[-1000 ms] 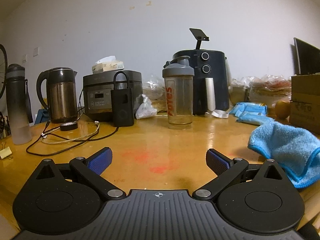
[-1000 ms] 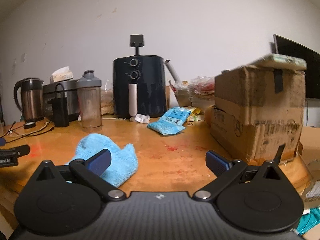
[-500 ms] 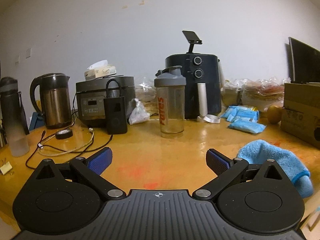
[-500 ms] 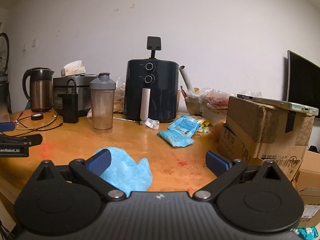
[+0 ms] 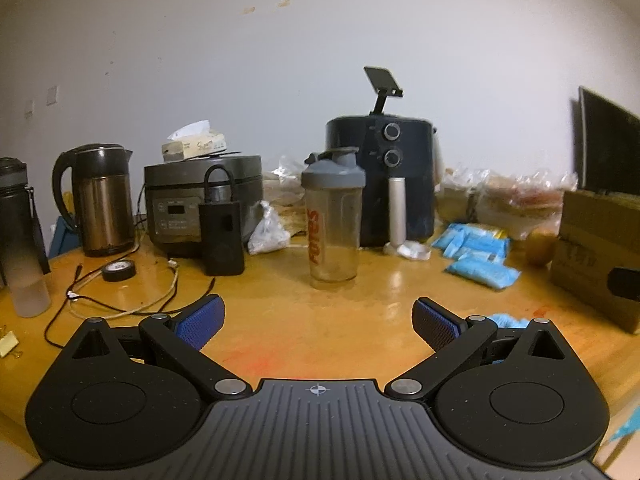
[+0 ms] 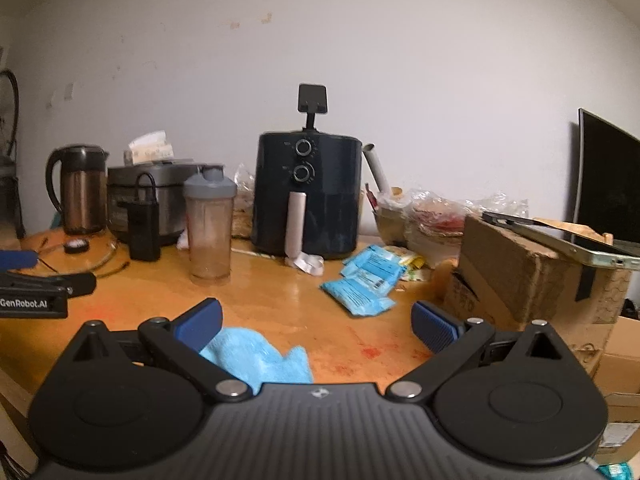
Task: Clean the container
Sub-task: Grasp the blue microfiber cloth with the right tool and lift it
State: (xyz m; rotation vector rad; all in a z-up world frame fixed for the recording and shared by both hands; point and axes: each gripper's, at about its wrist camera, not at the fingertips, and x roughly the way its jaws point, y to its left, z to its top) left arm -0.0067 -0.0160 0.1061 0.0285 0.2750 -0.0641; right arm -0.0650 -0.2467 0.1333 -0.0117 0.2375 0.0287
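Standing upright on the worktop (image 5: 360, 312), the shaker (image 5: 334, 220) is the container I take the task to mean: a clear cup with a grey lid on, just in front of the air fryer (image 5: 382, 180) and right of the power bank (image 5: 221, 238). Its wall looks cloudy and brownish, with a film low inside, so I judge it is not clean as it stands; how much wiping it has had I cannot tell.

My left gripper (image 5: 318, 316) faces it from well back, jaws spread wide and holding nothing. My right gripper (image 6: 316, 318) is the same, jaws released and empty, with the blue cloth (image 6: 260, 360) lying on the worktop just under its left finger, not pinched.

So the scene fits either end: cloth and shaker waiting to be brought together, or both set down again. What the pictures settle is only that lid is on, cloth is loose, and the cup looks soiled.

Further out sit the kettle (image 5: 102, 200), rice cooker (image 5: 200, 200), blue packets (image 5: 478, 252) and a cardboard box (image 6: 532, 272).
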